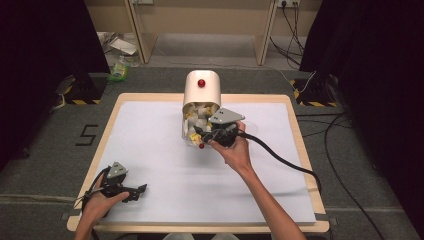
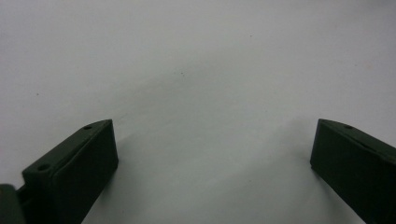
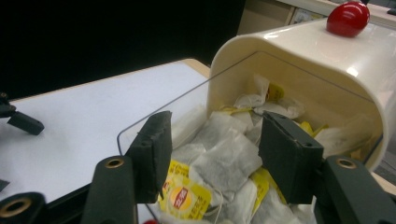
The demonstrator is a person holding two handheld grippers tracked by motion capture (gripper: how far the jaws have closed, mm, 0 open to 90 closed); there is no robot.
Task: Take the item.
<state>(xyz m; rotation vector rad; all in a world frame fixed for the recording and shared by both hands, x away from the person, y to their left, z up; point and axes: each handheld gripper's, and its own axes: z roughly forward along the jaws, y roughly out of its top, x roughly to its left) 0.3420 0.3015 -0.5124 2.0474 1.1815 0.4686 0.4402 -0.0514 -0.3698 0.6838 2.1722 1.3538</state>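
Your right gripper point(image 3: 212, 154) sits at the open mouth of the cream dispenser point(image 3: 299, 51), jaws half-wide and straddling the heap of tea bags point(image 3: 224, 158) without pinching any. The bags lie straight ahead of the tips, spilling onto the clear flap point(image 3: 140, 123) that hangs forward from that mouth. The flap's edge could catch the near jaw. Your left gripper point(image 1: 131, 192) rests wide open and empty on the white table point(image 1: 160, 150), well away from the dispenser. The red knob point(image 3: 348, 17) tops the dispenser's far side.
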